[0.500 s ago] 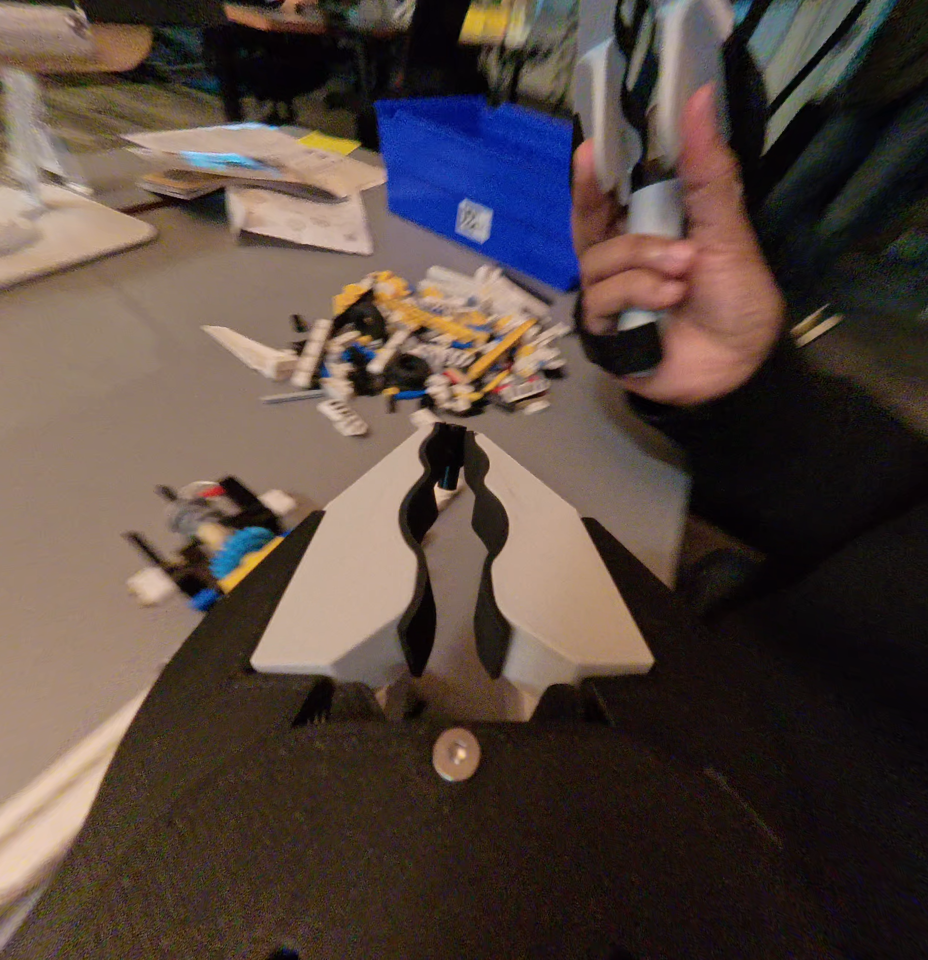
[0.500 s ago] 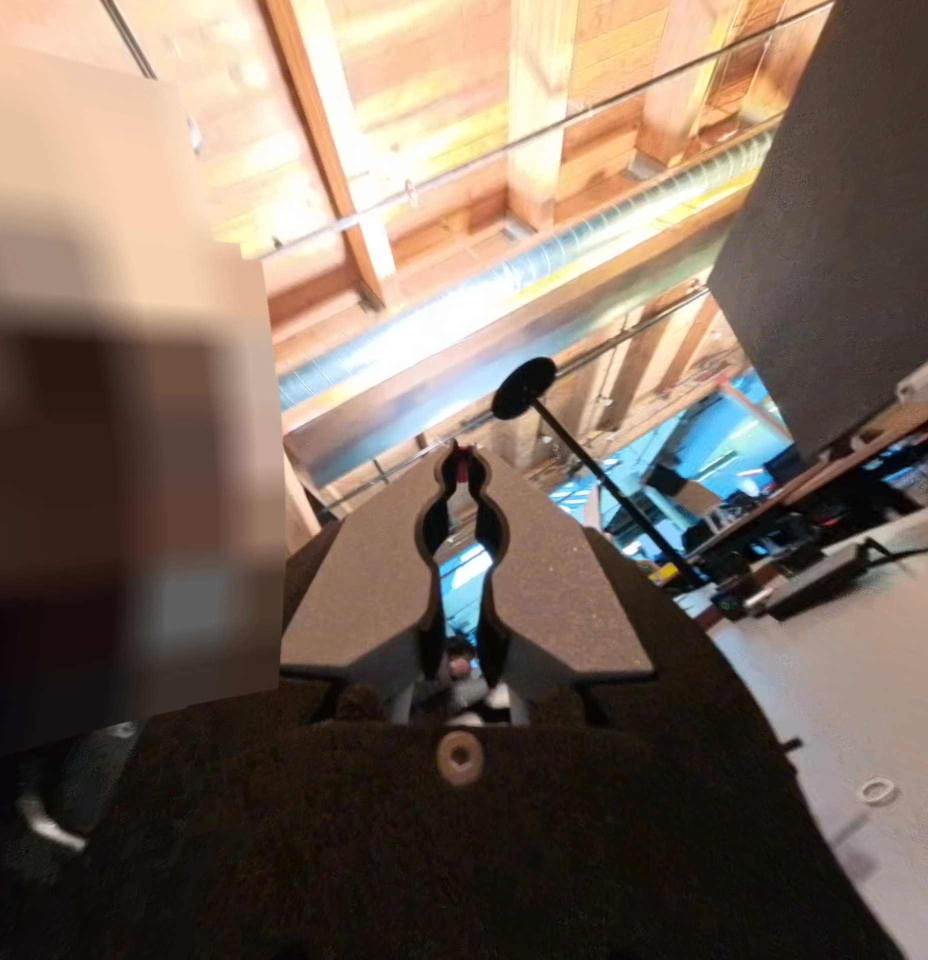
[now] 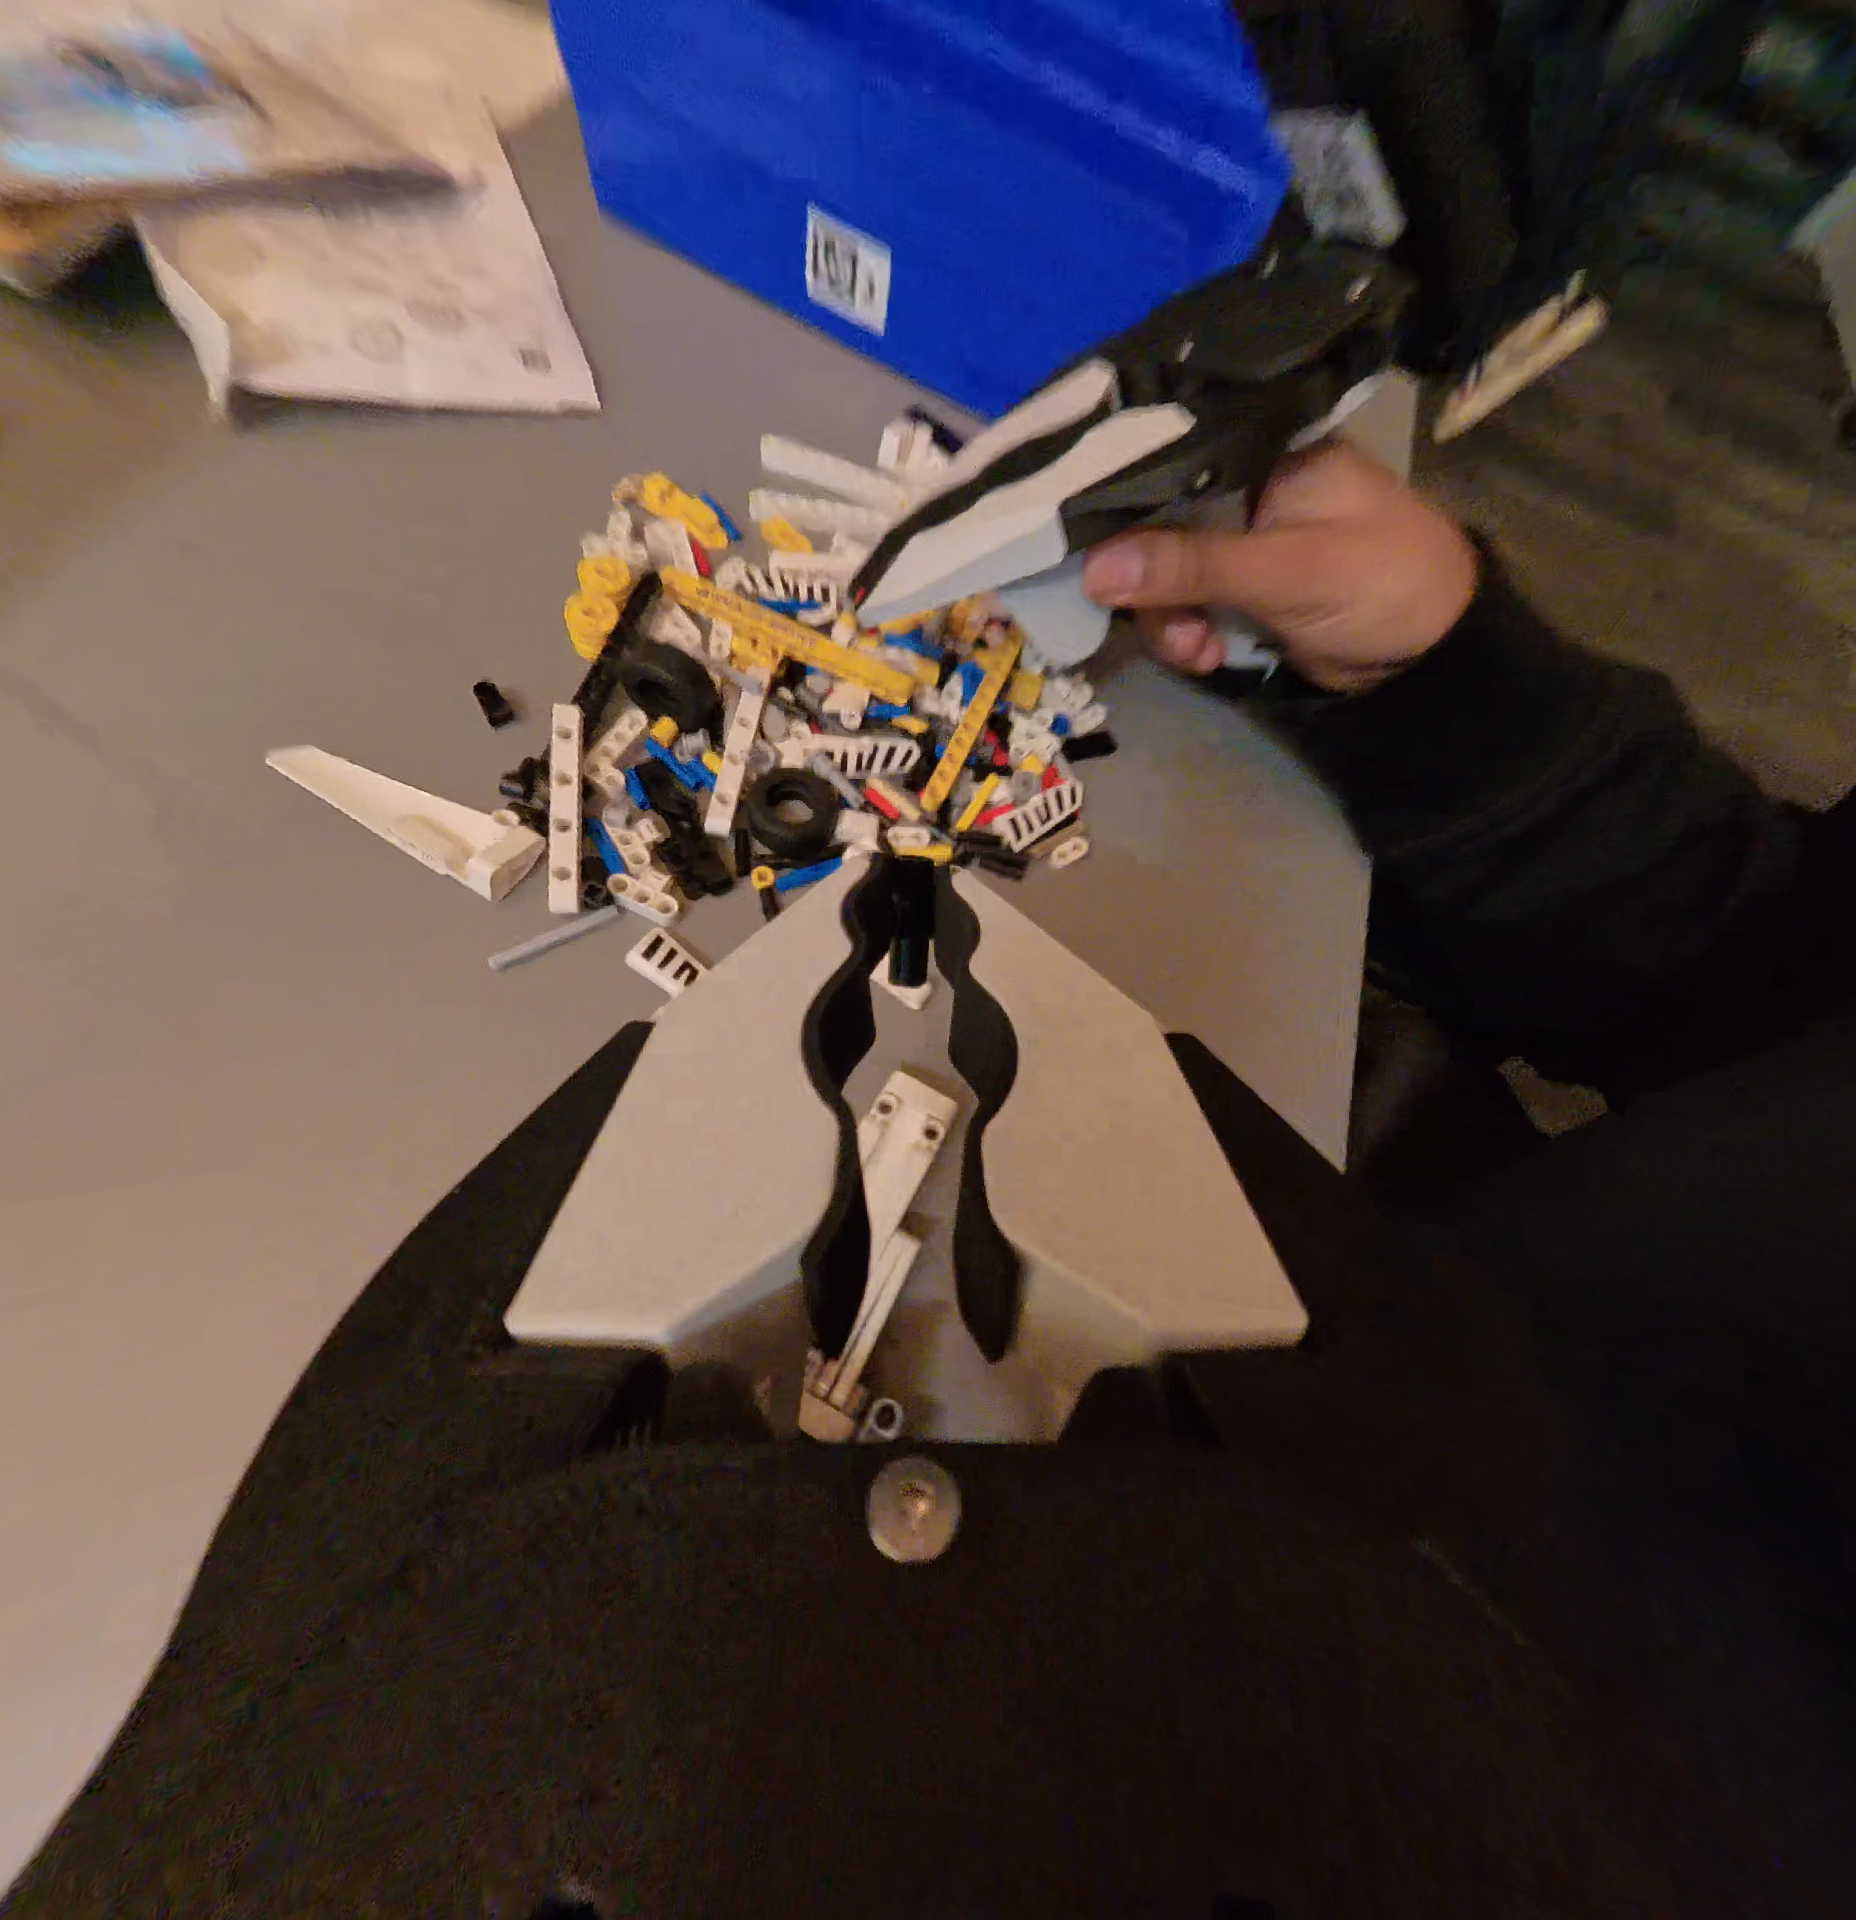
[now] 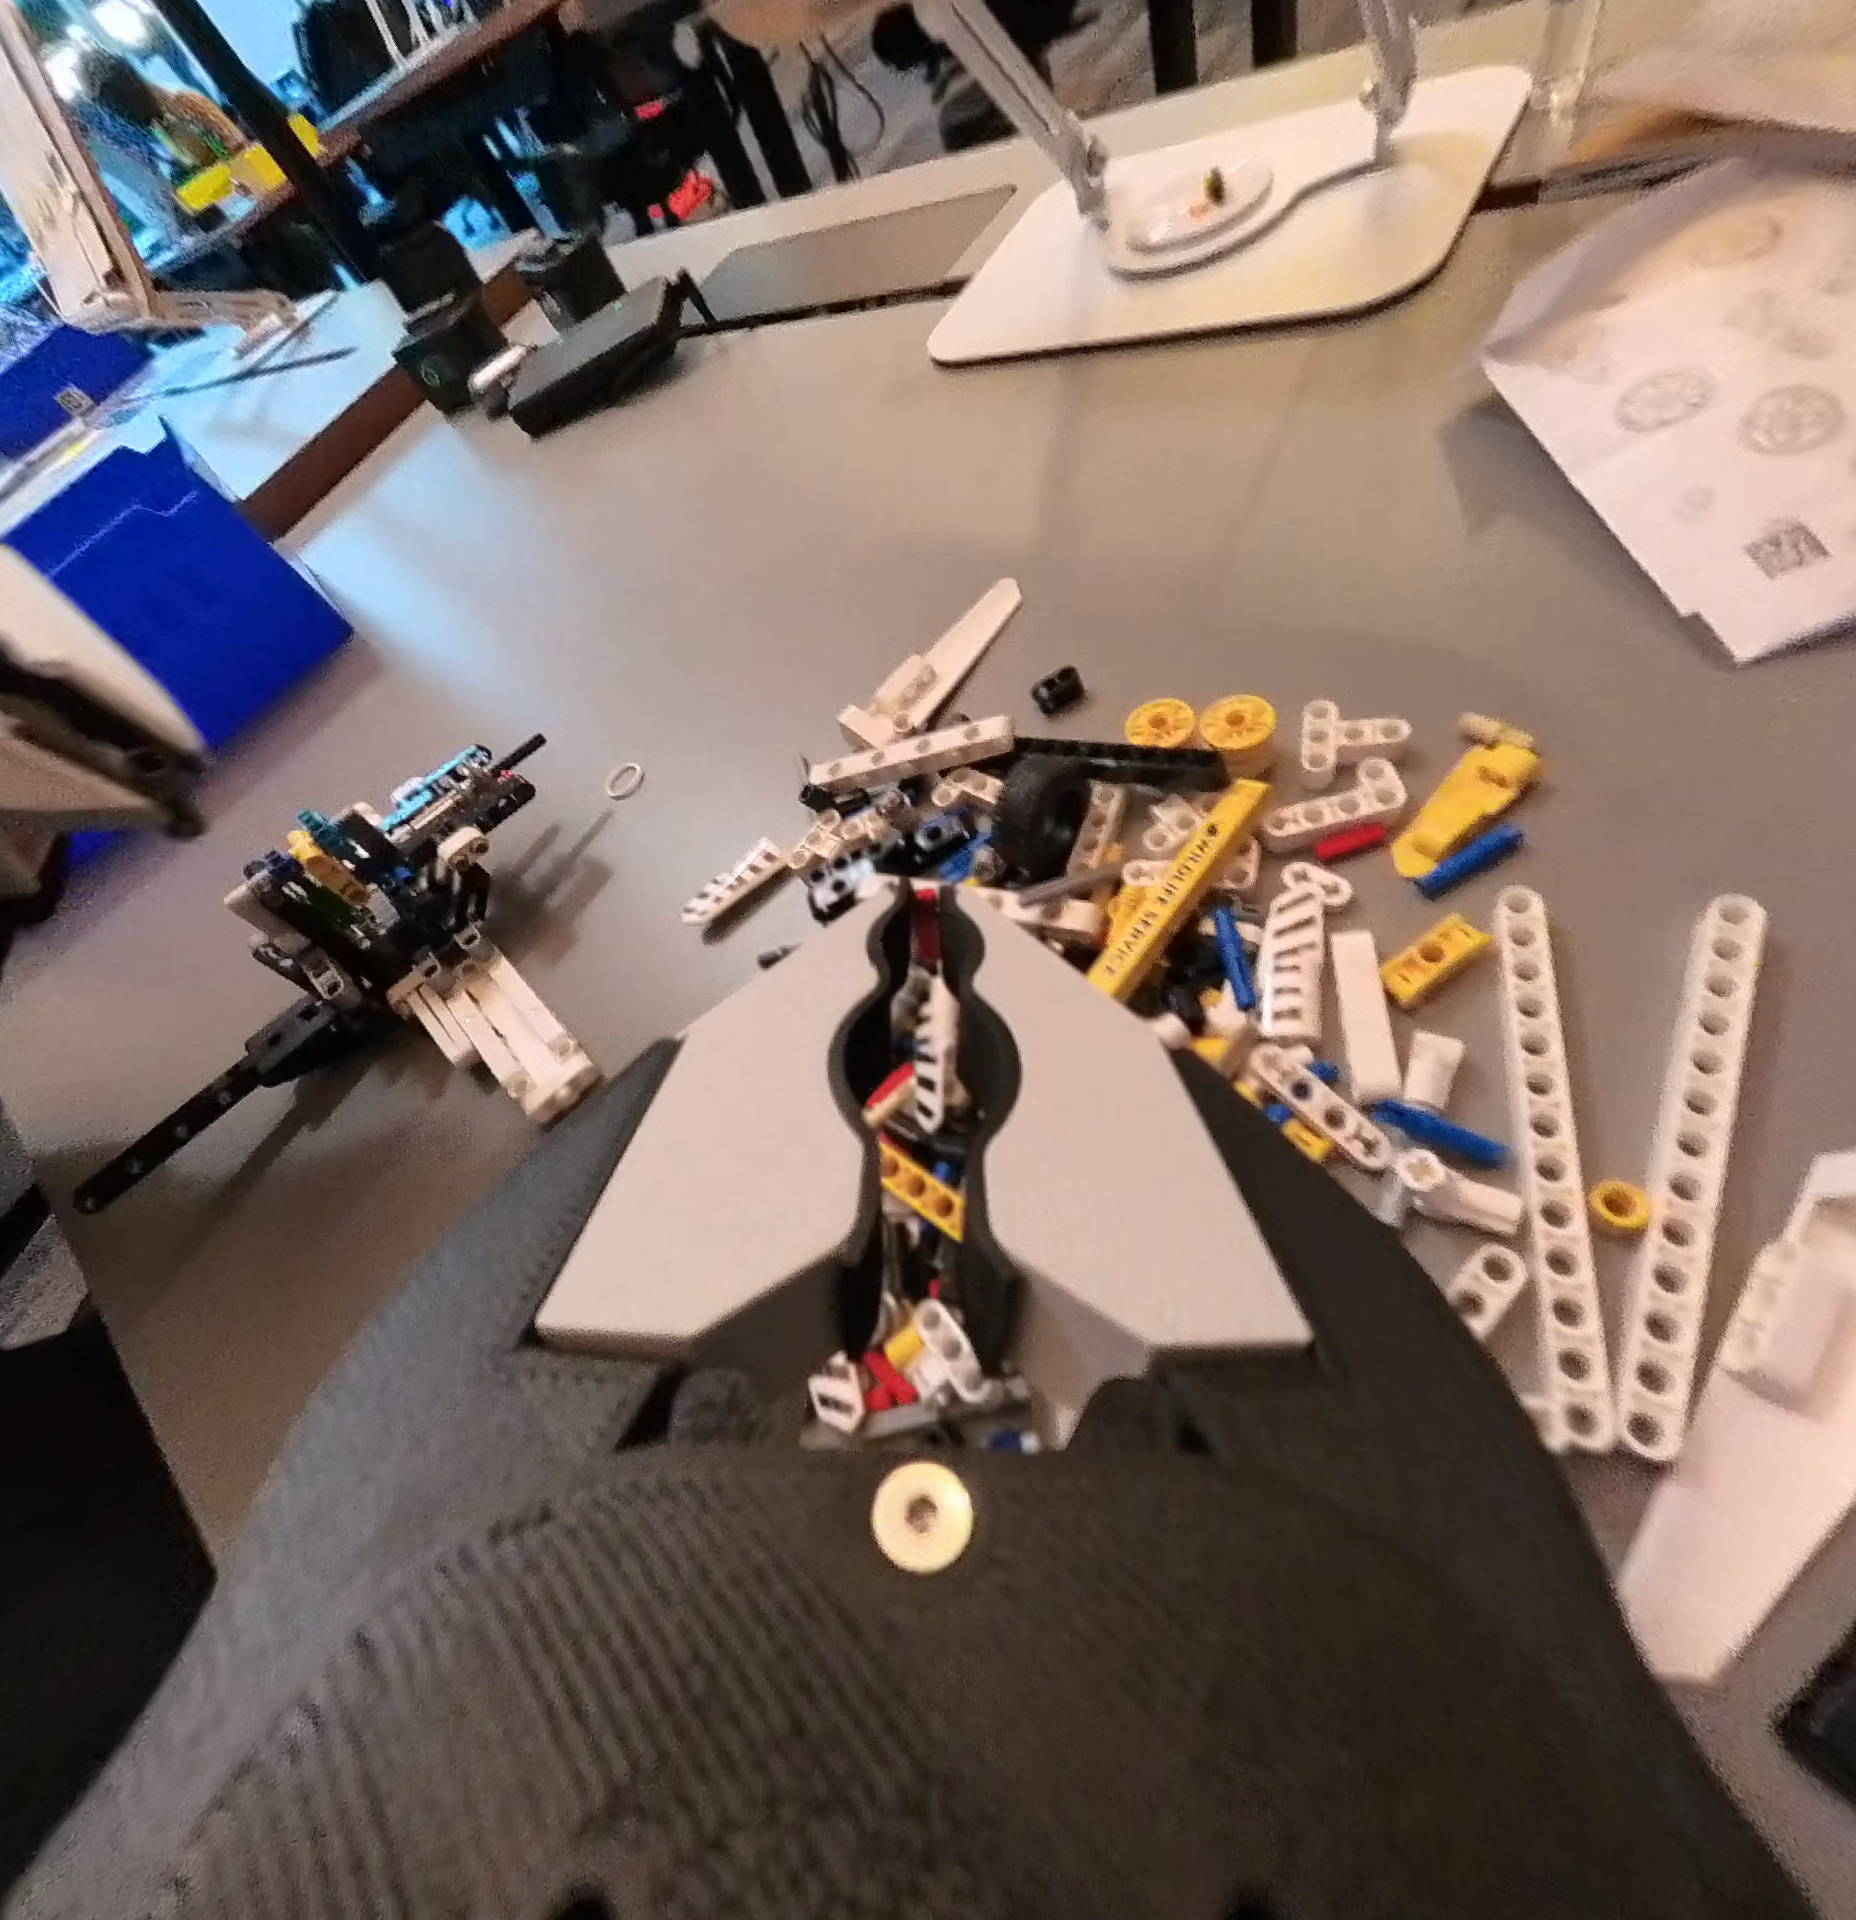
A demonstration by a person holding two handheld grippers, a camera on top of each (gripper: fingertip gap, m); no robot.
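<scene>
Left claw (image 3: 903, 883) pinches a black pin (image 3: 908, 930) — right claw (image 4: 926, 902), angled down over the brick pile (image 4: 1163, 894), grips a red piece (image 4: 924, 920).

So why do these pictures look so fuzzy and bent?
Left wrist view: dim, warm light; motion blur smears the papers and blue bin. Right wrist view: brighter, pile fairly sharp, edges blurred. Both: the wide lens curves the table.

Place: a workshop or lab with shared desks.
Surface: grey surface (image 4: 695, 540) strewn with toy building parts (image 4: 1215, 883), printed sheets (image 4: 1713, 436), a blue bin (image 3: 903, 156).
Background: more desks (image 4: 280, 291) carrying black electronics (image 4: 591, 343), cables, a white stand base (image 4: 1215, 239).
</scene>
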